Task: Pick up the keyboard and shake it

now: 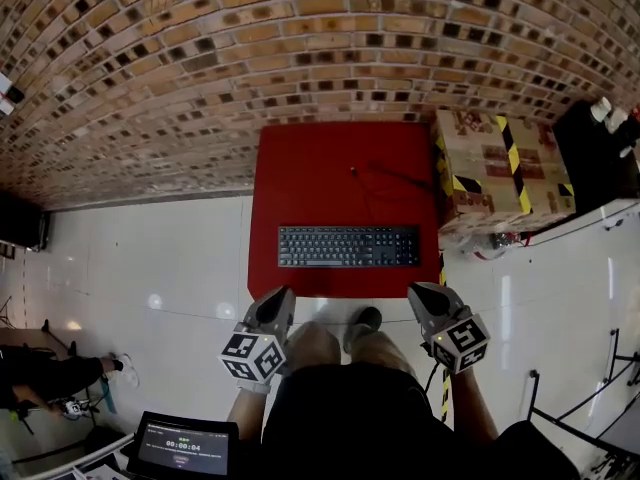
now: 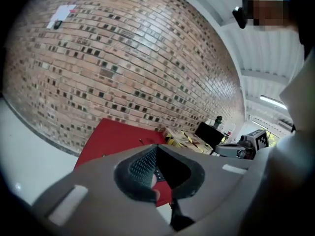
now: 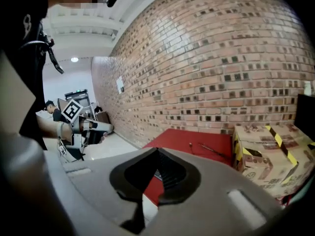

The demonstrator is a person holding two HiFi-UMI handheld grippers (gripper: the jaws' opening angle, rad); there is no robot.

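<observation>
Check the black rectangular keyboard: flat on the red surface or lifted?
Flat: the black rectangular keyboard lies keys-up on the red surface, not yet picked up.

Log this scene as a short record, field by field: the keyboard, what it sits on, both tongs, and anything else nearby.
keyboard: black, flat on the red surface, near its front edge, untouched
left tongs: shut, empty, short of the keyboard
right tongs: shut, empty, short of the keyboard
cable: thin, dark, lying behind the keyboard
box: cardboard, yellow-black tape, right of the red surface
backdrop: brick wall
task stage: keyboard not yet picked up
</observation>
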